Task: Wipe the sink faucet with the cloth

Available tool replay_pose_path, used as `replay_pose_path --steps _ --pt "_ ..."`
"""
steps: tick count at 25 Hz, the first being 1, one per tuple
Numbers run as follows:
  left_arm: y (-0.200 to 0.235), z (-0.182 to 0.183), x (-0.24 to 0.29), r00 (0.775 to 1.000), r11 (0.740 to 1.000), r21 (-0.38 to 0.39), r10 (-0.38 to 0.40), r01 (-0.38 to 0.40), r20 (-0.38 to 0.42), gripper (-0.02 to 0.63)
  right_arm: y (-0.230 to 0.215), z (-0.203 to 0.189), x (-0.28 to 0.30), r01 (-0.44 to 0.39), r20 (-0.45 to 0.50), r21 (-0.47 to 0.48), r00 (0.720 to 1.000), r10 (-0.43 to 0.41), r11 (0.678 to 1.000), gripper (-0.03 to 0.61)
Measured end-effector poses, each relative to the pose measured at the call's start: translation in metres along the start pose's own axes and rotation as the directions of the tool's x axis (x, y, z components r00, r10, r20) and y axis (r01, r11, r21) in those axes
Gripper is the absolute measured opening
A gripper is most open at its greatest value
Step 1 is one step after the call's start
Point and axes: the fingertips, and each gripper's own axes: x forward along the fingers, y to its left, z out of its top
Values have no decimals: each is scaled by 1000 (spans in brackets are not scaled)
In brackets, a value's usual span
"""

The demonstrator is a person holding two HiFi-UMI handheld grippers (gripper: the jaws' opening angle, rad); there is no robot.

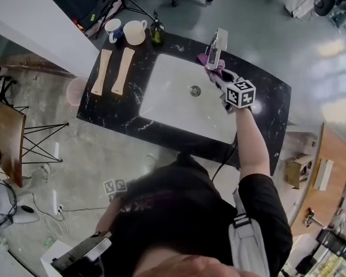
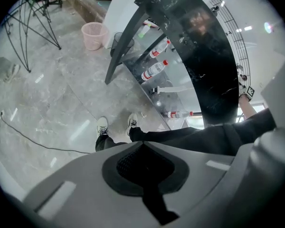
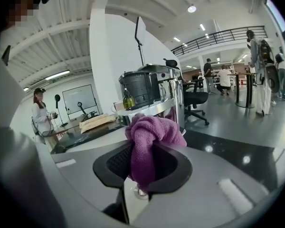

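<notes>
A chrome faucet stands at the far rim of the white sink, set in a black marble counter. My right gripper reaches over the basin and is shut on a bunched purple cloth, which sits right at the faucet's lower part. In the right gripper view the cloth bulges out of the right gripper, with the faucet just behind it. The left gripper hangs by the person's side over the floor, jaws together and empty.
Two wooden pieces, two mugs and a dark green bottle sit on the counter's far left. The drain is mid-basin. A pink bin stands on the floor. People stand in the distance.
</notes>
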Motion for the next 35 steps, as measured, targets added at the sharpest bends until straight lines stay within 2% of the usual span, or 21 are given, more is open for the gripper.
replay_pose_path --steps 3,7,9,11,14,17,20,22,26,30,32,35 --pt "6 7 -4 999 997 81 -4 7 -38 -3 25 -13 -32 -5 34 36 999 4 999 100" --pt "24 11 -9 995 986 166 -6 22 -97 -3 69 -16 -86 12 135 86 991 -23 996 100" --pt "33 11 -11 992 982 187 -8 32 -128 -3 84 -24 -120 72 167 123 982 -93 990 100" --pt "42 14 -11 986 973 228 0 39 -169 -2 89 -43 -160 176 168 173 964 -205 969 101" --pt "55 13 -8 968 945 325 34 50 -248 -2 85 -90 -231 379 104 237 906 -411 895 103" --pt "65 15 -5 954 909 412 67 63 -293 -2 73 -143 -296 567 -22 272 811 -584 777 103" --pt "68 22 -6 950 881 469 97 58 -298 -2 62 -189 -335 687 -159 286 722 -674 668 103" --pt "66 24 -7 951 875 481 98 58 -292 -2 55 -209 -343 731 -224 270 680 -698 626 104" --pt "57 15 -5 954 880 471 88 59 -285 -2 48 -230 -327 734 -276 284 679 -680 617 107" --pt "42 -3 6 960 896 440 65 65 -273 -2 48 -232 -321 741 -260 292 670 -696 604 119" --pt "36 -7 12 968 906 419 50 59 -245 -3 49 -231 -318 726 -253 293 686 -682 622 128" --pt "29 -11 14 972 918 394 41 54 -229 -3 53 -227 -319 686 -228 319 725 -650 654 169"
